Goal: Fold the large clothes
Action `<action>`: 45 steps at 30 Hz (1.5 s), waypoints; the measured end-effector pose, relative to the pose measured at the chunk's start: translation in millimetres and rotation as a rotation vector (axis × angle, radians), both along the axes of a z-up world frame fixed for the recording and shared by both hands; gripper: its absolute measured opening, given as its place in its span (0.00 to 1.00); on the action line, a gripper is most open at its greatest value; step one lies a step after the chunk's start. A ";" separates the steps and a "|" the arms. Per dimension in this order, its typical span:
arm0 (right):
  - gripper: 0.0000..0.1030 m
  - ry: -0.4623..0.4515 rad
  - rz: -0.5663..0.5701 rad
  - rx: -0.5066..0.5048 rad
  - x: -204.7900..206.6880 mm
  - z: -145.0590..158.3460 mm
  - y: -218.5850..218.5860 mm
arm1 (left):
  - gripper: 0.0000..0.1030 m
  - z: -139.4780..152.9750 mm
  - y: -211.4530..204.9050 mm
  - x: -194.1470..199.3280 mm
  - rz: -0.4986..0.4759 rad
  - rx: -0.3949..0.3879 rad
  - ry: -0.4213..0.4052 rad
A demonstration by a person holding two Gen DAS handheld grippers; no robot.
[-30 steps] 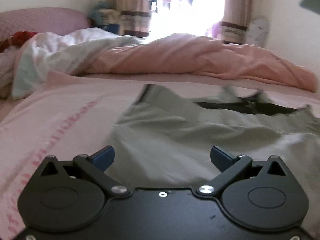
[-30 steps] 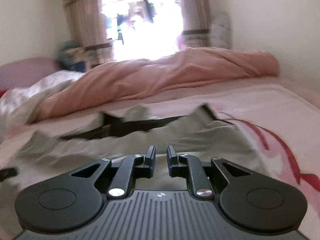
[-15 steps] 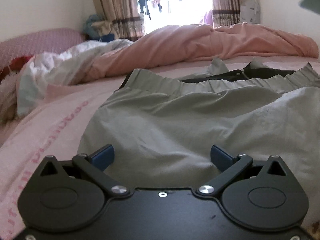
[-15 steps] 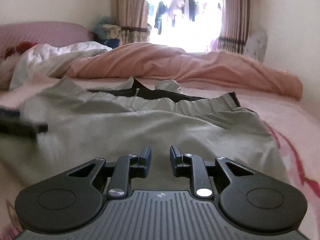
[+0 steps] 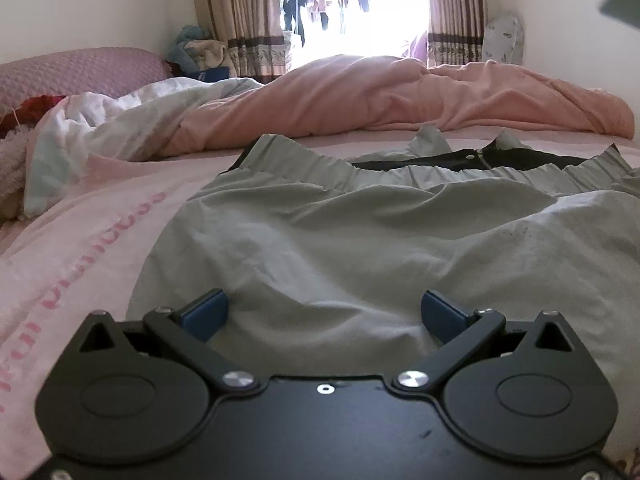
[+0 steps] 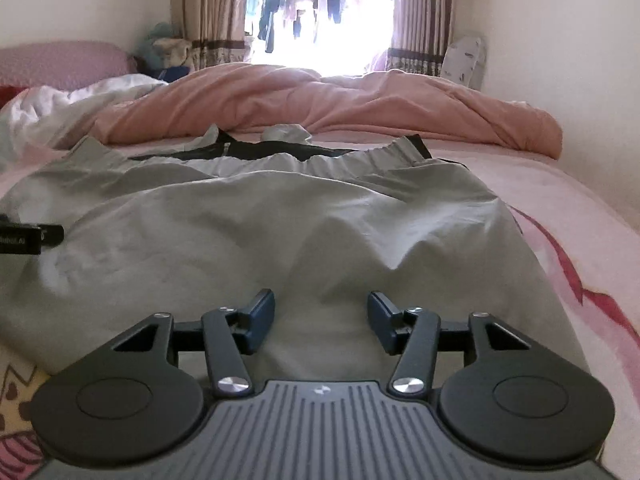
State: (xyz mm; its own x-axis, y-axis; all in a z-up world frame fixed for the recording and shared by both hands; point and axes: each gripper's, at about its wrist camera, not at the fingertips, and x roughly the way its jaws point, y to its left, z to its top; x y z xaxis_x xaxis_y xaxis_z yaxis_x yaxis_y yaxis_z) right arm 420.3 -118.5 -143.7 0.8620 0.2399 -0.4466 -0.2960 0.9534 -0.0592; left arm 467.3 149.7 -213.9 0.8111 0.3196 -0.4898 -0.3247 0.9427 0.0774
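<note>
The grey garment (image 5: 360,240) lies spread on the bed (image 5: 100,232), waistband far, near fold bulging. The left tool (image 5: 324,314) gapes wide and empty; the right tool (image 6: 321,316) is opening, gripping nothing. Best to release fully, then flatten that fold before regripping.

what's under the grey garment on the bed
The pale grey elasticated garment lies on a pink printed bedsheet. A black inner layer shows at its far edge. Anything else beneath is covered.
</note>
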 end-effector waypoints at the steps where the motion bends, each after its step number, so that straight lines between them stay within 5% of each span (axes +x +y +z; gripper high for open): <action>1: 0.51 -0.015 -0.014 -0.015 -2.1 0.7 1.6 | 1.00 0.3 0.0 -0.2 0.000 0.000 0.001; 3: 0.32 -0.047 -0.035 -0.019 -9.7 4.5 6.9 | 1.00 2.3 0.9 -2.7 -0.002 -0.014 -0.001; 8: 0.26 0.079 0.103 0.199 -7.9 30.2 35.0 | 1.00 15.6 5.9 -15.6 -0.037 -0.116 -0.015; 11: 0.25 0.068 0.243 0.097 -20.4 19.7 64.7 | 1.00 16.7 -0.9 -23.4 -0.095 -0.181 -0.013; 13: 0.24 0.033 0.249 0.007 -24.8 6.1 68.7 | 1.00 8.7 -10.4 -17.6 -0.124 -0.113 0.057; 15: 0.24 0.079 0.244 0.043 -15.0 5.5 50.3 | 1.00 3.0 -6.2 -16.9 -0.143 -0.082 0.083; 20: 0.17 0.123 -0.104 0.016 11.5 13.1 -41.6 | 1.00 0.3 43.2 -42.4 -0.056 -0.125 0.140; 22: 0.00 0.198 -0.129 0.145 22.8 13.1 -89.2 | 1.00 -3.8 63.4 -57.9 -0.057 -0.121 0.155; 24: 0.00 0.240 -0.141 0.272 27.2 15.0 -121.9 | 1.00 -3.7 80.6 -71.1 -0.028 -0.132 0.170; 26: 0.00 0.210 -0.175 0.298 22.0 19.3 -128.1 | 1.00 2.4 92.8 -80.7 0.006 -0.164 0.185; 30: 0.10 0.137 -0.098 0.321 3.7 34.7 -100.3 | 1.00 30.8 73.5 -95.5 0.011 -0.127 0.136; 33: 0.11 0.095 0.041 0.342 -15.2 43.2 -60.9 | 1.00 46.8 34.6 -92.5 -0.107 -0.153 0.105; 38: 0.07 0.126 0.201 0.230 -39.5 15.0 14.4 | 1.00 29.9 -25.2 -61.7 -0.212 -0.202 0.163; 45: 0.08 0.145 0.136 0.152 -41.9 6.2 17.2 | 1.00 4.8 -40.0 -54.4 -0.208 -0.202 0.181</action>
State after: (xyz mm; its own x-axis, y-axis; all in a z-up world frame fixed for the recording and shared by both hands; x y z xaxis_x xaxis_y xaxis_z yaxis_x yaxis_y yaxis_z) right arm 378.4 -101.3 -137.6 0.7466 0.4229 -0.5136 -0.4170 0.8990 0.1341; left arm 413.0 109.7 -209.1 0.7426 0.0383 -0.6687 -0.1221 0.9894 -0.0790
